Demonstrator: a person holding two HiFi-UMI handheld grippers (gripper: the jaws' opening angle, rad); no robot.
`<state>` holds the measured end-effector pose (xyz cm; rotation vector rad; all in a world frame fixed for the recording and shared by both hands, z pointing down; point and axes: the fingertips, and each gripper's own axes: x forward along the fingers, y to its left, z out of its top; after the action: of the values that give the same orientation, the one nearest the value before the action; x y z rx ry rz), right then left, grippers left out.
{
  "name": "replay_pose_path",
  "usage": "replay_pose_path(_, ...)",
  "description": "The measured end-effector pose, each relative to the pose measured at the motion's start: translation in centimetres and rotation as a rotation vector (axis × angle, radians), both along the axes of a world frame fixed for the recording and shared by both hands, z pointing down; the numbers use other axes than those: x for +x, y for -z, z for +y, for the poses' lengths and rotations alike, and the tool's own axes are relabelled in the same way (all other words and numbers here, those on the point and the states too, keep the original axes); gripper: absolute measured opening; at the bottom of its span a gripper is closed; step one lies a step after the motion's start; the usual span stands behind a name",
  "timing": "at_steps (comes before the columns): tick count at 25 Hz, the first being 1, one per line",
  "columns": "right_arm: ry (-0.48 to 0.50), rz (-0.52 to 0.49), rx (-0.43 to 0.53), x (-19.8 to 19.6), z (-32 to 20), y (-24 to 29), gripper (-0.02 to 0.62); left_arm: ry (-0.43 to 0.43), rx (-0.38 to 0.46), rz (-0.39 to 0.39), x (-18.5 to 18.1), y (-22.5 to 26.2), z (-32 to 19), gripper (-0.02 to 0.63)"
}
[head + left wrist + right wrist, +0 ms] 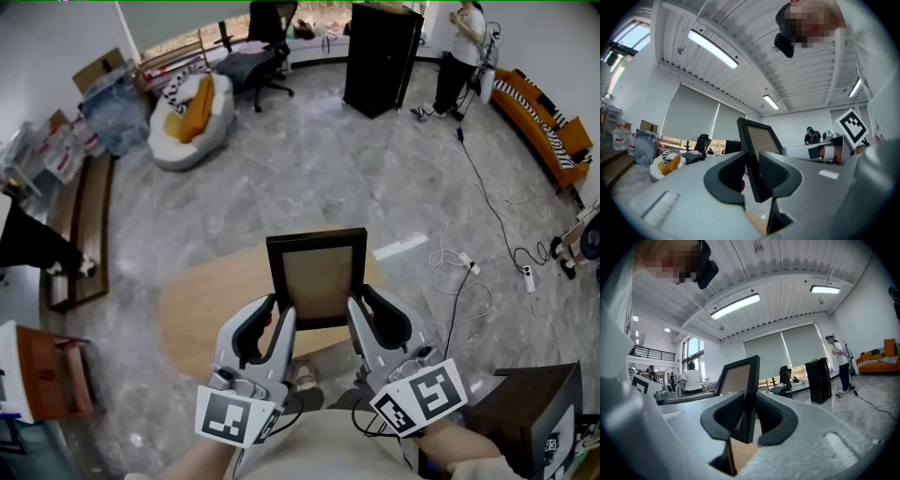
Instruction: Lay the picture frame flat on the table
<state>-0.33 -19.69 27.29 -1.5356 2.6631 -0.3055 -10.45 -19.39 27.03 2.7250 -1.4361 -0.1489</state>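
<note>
A black picture frame [317, 277] with a brown panel is held over the round wooden table [202, 309], its face tilted up toward me. My left gripper [278, 309] is shut on the frame's left edge, and my right gripper [364, 302] is shut on its right edge. In the left gripper view the frame [759, 140] stands on edge between the jaws of the left gripper [752, 173]. The right gripper view shows the frame [738, 378] clamped the same way in the right gripper [749, 408]. Whether the frame's lower edge touches the table is hidden.
A grey marble floor surrounds the table. A black cabinet [380, 56], an office chair [262, 52] and a white beanbag [192, 117] stand far off. A person [459, 56] stands at the back right near an orange sofa [548, 117]. Cables [487, 244] lie on the floor at the right.
</note>
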Motion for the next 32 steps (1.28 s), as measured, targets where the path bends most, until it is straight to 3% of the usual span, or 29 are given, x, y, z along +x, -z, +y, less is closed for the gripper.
replay_pose_path(23,0.106,0.013,-0.068,-1.5,-5.1,-2.2,0.078,0.116,-0.052,-0.006,-1.4,-2.1,-4.0,0.109)
replay_pose_path(32,0.115,-0.001,-0.188,-1.0,-6.7,-7.5,0.076,0.130,-0.153,-0.012,-0.8,-7.1,-5.6,0.109)
